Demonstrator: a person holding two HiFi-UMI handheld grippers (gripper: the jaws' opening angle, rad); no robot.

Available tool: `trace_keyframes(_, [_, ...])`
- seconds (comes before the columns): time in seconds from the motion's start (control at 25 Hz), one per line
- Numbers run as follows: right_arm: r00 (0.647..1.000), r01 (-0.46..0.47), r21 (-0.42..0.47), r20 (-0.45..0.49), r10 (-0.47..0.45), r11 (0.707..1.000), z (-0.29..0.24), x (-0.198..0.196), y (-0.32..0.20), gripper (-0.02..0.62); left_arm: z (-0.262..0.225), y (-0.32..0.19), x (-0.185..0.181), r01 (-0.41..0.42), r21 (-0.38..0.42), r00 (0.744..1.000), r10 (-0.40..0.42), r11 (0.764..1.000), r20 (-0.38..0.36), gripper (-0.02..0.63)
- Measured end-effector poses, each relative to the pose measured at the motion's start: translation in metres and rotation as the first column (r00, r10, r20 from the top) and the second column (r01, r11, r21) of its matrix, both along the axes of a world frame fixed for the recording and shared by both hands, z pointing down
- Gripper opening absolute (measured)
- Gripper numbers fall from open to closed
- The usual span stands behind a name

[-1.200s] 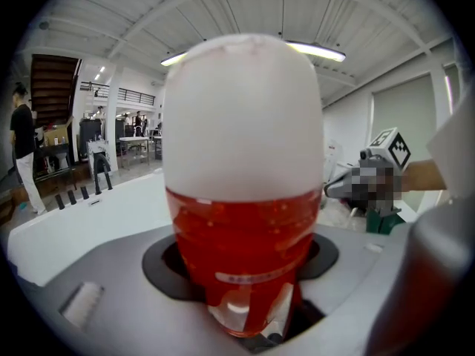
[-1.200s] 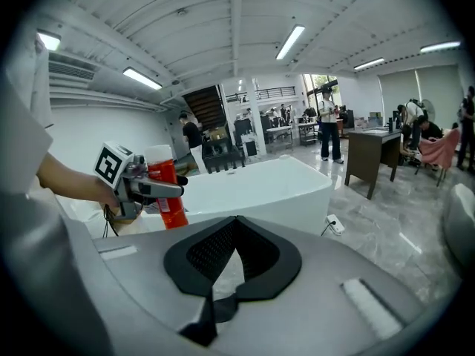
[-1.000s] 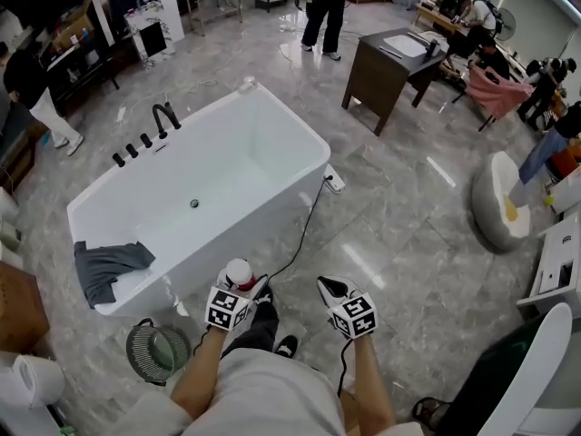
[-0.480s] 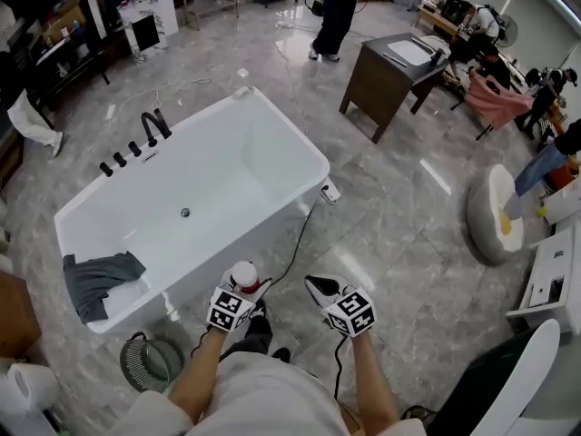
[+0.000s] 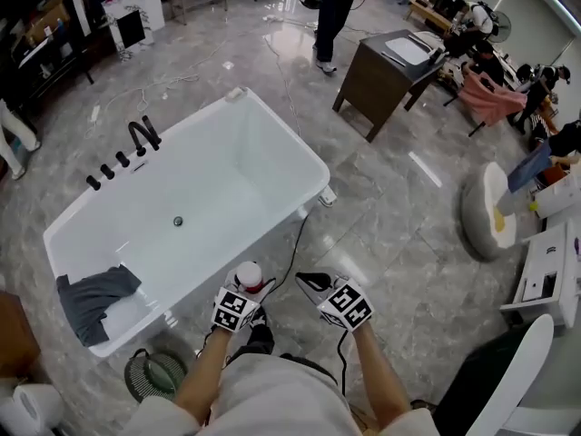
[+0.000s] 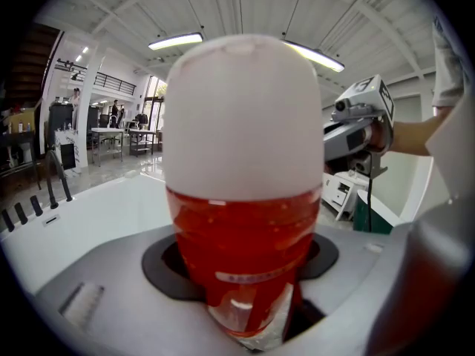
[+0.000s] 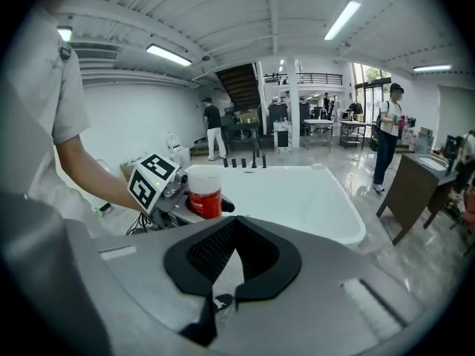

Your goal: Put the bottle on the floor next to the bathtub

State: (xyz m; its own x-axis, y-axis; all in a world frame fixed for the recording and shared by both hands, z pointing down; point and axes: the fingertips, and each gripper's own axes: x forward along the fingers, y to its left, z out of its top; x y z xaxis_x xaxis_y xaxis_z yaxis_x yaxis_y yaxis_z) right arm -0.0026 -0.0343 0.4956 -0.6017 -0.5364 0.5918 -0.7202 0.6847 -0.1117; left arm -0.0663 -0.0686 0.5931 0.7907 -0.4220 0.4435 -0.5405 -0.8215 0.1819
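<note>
The bottle (image 5: pixel 248 276) has a white cap and a red body (image 6: pixel 241 251) and stands upright in my left gripper (image 5: pixel 247 291), which is shut on it. It hangs in the air just off the near corner of the white bathtub (image 5: pixel 272 143). The right gripper view shows the bottle (image 7: pixel 205 196) too, held before the bathtub (image 7: pixel 297 199). My right gripper (image 5: pixel 310 282) is shut on nothing, a little to the right of the left one, above the grey marble floor (image 5: pixel 381 234).
A grey cloth (image 5: pixel 91 298) hangs over the tub's near left end, black taps (image 5: pixel 136 139) on its far rim. A black cable (image 5: pixel 295 243) runs on the floor by the tub. A wire basket (image 5: pixel 154 371) stands near my feet. A dark desk (image 5: pixel 377 71) and people stand beyond.
My view has shifted a little: the tub now lies further left and lower. Both grippers stay side by side, the left one still holding the bottle.
</note>
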Motion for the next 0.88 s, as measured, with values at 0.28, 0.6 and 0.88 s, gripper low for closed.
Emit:
trace_keyframes(0.28, [0.988, 0.118, 0.034, -0.104, -0.114, 0.992, -0.006, -0.007, -0.039, 0.002, 0.003, -0.027, 0.021, -0.074, 0.021, 0.997, 0.074, 0.997, -0.021, 0.333])
trace_keyframes(0.6, [0.954, 0.268, -0.004, -0.137, -0.266, 0.963, -0.020, -0.013, -0.064, 0.002, 0.006, -0.032, 0.052, -0.167, 0.018, 0.986, 0.167, 0.986, 0.002, 0.333])
trace_keyframes(0.88, [0.862, 0.472, -0.089, -0.160, -0.480, 0.877, 0.000, -0.015, -0.063, 0.098, 0.019, -0.038, 0.080, -0.211, 0.021, 0.975, 0.209, 0.977, 0.081, 0.333])
